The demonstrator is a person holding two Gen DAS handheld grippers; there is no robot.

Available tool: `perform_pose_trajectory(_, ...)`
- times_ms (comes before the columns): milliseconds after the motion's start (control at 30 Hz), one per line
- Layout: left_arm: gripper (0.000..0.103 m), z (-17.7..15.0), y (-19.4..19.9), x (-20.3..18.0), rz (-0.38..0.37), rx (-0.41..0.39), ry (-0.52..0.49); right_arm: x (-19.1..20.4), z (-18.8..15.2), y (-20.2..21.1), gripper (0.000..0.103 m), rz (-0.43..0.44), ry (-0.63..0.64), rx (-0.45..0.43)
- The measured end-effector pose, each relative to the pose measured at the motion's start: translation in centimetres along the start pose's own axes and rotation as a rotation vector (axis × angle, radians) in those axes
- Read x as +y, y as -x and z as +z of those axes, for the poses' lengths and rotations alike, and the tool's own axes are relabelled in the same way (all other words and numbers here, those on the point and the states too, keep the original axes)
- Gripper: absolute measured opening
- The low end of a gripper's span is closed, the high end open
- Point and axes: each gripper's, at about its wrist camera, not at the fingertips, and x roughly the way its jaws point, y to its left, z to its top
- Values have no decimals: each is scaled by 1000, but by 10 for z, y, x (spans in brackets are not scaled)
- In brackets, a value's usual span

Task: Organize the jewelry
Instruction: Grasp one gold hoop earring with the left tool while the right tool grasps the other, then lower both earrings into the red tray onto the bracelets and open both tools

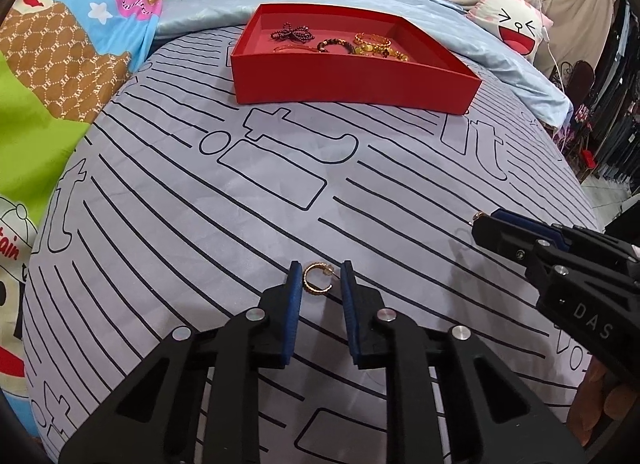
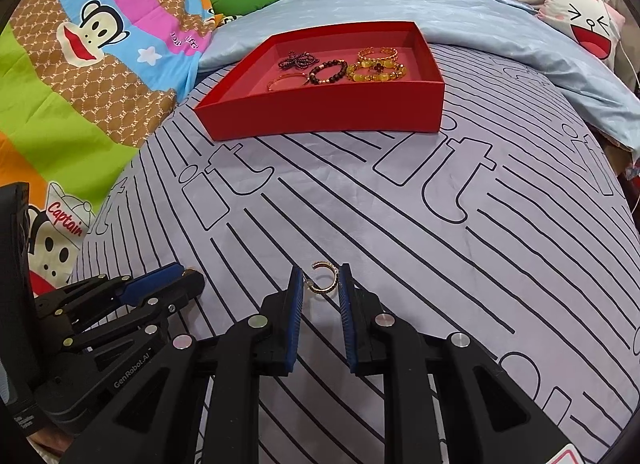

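Left wrist view: the left gripper (image 1: pixel 320 278) points down at the sheet (image 1: pixel 200 224), well in front of the red box (image 1: pixel 352 80), fingers narrowly apart around a gold hoop (image 1: pixel 317 278), pads not touching it. Right wrist view: the right gripper (image 2: pixel 320 280) clamps a gold ring (image 2: pixel 325 279), also well in front of the box. Bracelets (image 2: pixel 376 64) lie inside the box

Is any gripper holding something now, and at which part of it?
The right gripper pinches a gold hoop earring across its opposite sides. A second hoop earring lies between the left gripper pads; whether they press it cannot be told.
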Motion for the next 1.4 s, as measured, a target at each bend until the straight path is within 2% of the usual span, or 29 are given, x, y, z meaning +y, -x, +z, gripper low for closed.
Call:
perform_pose_trajectory(367,19,16,17,-3,-23,-29,4,3,11,15,17,13,6,-37)
perform_pose_trajectory(500,19,42,26,-8,-37,-66,-7,2,30,21,17,18,12,-69)
perform_pose_trajectory(767,19,112,19,-10,-46,-142,-11,-13,99,18,17,3,7,-147)
perform_pose_trajectory(1033,19,177,-27,-13,-18,-157,-28,-21,155,-25,17,-18,12,-145)
perform_pose_trajectory(1167,19,191,-59,-13,-3,-124,-35,-24,166,-53,17,-30,11,-113)
perform_pose_trajectory(1400,19,195,-96,-6,8,-70,-28,-29,173,-89,17,-48,12,-59)
